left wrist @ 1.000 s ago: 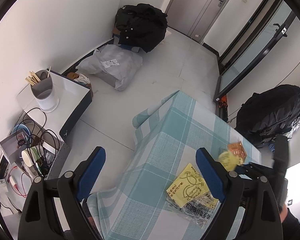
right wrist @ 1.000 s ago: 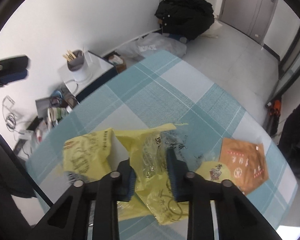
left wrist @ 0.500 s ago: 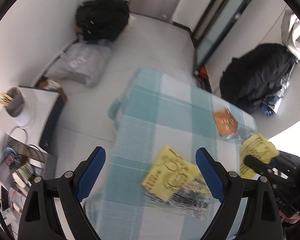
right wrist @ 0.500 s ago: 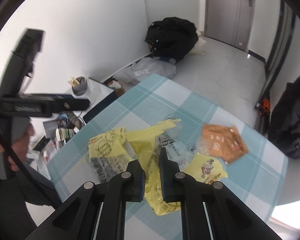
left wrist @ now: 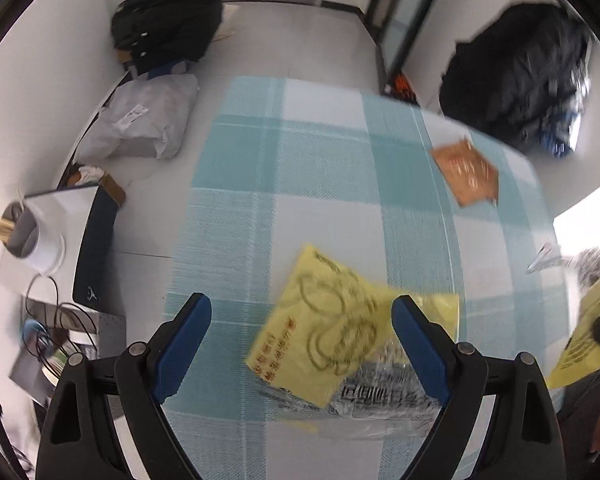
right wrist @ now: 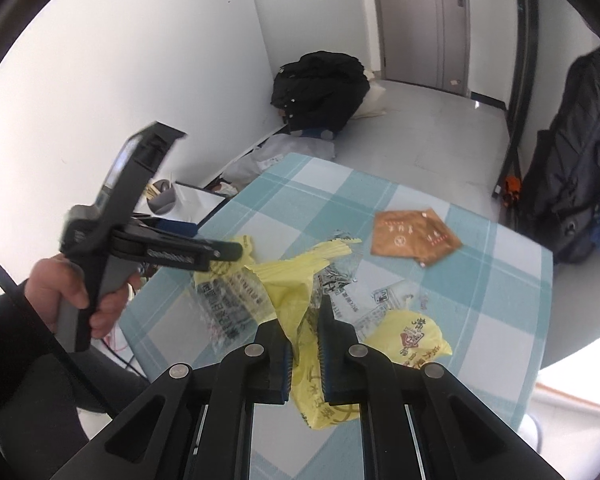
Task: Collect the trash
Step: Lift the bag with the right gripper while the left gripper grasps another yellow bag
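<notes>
Trash on the checked teal counter [right wrist: 512,280] is partly collected: the right gripper [right wrist: 305,336] has its jaws shut on a crinkly yellow plastic wrapper [right wrist: 300,300] that may slip, while the left gripper [left wrist: 302,336] hangs wide open above a flat yellow-and-clear bag [left wrist: 328,344] near the counter's front edge.

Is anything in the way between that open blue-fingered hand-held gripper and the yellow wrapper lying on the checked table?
Nothing visible. The left hand-held gripper is open above the yellow wrapper, with only the tablecloth around it. The right hand-held gripper holds another wrapper off to the side.
</notes>
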Demonstrator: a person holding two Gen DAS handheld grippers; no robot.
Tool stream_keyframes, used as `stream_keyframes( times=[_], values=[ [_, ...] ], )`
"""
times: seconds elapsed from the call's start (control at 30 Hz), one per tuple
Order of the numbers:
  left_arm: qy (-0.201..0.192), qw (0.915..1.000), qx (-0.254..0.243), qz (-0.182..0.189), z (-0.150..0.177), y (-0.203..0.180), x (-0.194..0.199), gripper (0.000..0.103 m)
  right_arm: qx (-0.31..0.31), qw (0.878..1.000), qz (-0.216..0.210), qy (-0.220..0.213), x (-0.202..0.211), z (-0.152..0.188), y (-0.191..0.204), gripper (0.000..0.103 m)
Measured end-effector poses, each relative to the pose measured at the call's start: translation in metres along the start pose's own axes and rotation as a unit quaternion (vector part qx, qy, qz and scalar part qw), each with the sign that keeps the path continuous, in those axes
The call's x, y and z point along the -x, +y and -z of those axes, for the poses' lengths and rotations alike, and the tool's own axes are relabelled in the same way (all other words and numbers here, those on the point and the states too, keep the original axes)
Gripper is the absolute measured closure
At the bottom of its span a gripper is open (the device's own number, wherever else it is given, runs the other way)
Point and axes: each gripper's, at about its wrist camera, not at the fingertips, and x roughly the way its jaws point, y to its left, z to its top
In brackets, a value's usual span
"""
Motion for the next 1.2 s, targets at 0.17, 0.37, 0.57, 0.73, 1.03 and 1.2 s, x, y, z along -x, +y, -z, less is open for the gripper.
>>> stream_keyframes(
  times=[0.17, 0.37, 0.57, 0.73, 1.03, 1.2],
  values=[
    [0.025, 0.9989, -0.034, -0.019, 0.006, -0.012, -0.012, 0.013, -0.012, 1.000, 0.003, 0.008, 0.007, 0.015, -0.007, 0.093],
    [0.002, 0.9977, -0.053, -0.042, 0.009, -0.020, -0.012, 0.013, -0.031, 0.999, 0.007, 0.002, 0.013, 0.024, -0.016, 0.093],
    [-0.026, 0.9947, -0.080, -0.059, 0.013, -0.038, -0.006, 0.043, -0.046, 0.999, 0.010, -0.002, 0.020, 0.036, -0.020, 0.093],
    [-0.028, 0.9904, -0.108, -0.082, 0.014, -0.053, -0.004, 0.091, -0.060, 0.998, 0.012, -0.007, 0.020, 0.041, -0.023, 0.093],
    [-0.026, 0.9949, -0.079, -0.058, 0.010, -0.048, 0.002, 0.103, -0.074, 0.997, 0.020, -0.018, 0.031, 0.047, -0.026, 0.093],
    [-0.036, 0.9973, -0.062, -0.018, 0.011, -0.049, 0.014, 0.103, -0.083, 0.996, 0.025, -0.028, 0.044, 0.050, -0.028, 0.093]
  ],
)
